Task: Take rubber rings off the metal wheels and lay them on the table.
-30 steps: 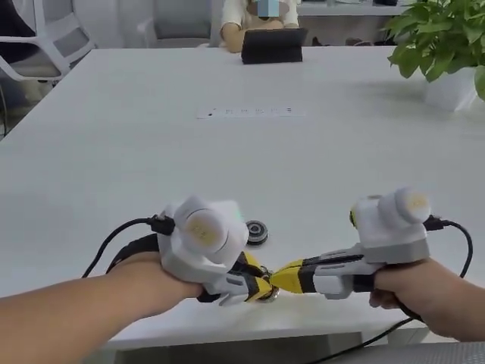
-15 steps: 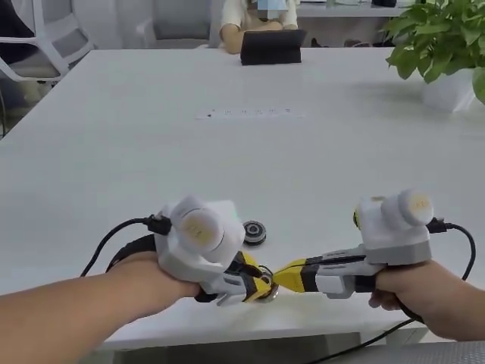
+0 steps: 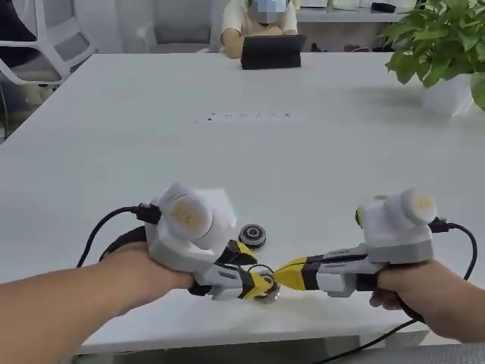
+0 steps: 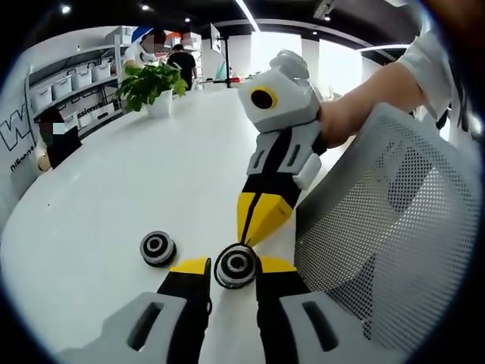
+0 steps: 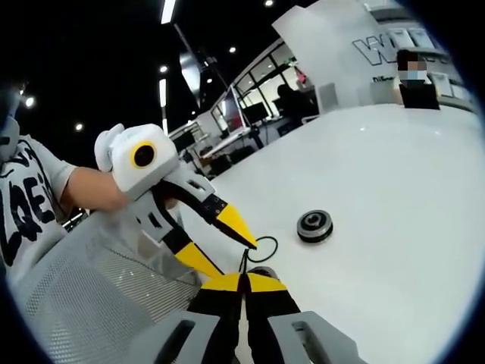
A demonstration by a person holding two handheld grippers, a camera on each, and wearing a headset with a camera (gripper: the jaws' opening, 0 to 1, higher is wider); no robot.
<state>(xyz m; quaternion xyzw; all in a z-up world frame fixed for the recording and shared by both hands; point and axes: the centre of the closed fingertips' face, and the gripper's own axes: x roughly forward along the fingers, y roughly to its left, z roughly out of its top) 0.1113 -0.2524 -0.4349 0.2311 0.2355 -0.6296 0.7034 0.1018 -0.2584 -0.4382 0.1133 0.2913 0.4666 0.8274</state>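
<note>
Near edge of a white tabletop (image 3: 242,159), with 2 metal wheels in play. The left claw (image 4: 233,266) is closed on the clamped wheel (image 4: 236,267): in the left gripper view its 2 yellow tips press against opposite sides of the wheel's rim, holding it just above the tabletop edge. The right claw (image 5: 243,282) is pinched shut, tips together, and meets the clamped wheel from the opposite side. In the right gripper view a thin black ring (image 5: 262,247) stands up as a loop from those tips, beside the upper tip of the left claw, so the right claw grips the ring where it lifts away from the wheel. The loose wheel (image 5: 314,225) lies flat on the tabletop just beyond both claws, apart from them, its dark ring around it. In the head view the 2 claws point at each other, tip to tip. Further off: a potted plant (image 3: 436,38) at the far right corner, a dark tablet (image 3: 270,51) at the far end, and a mesh chair (image 4: 379,227) below the tabletop edge.
</note>
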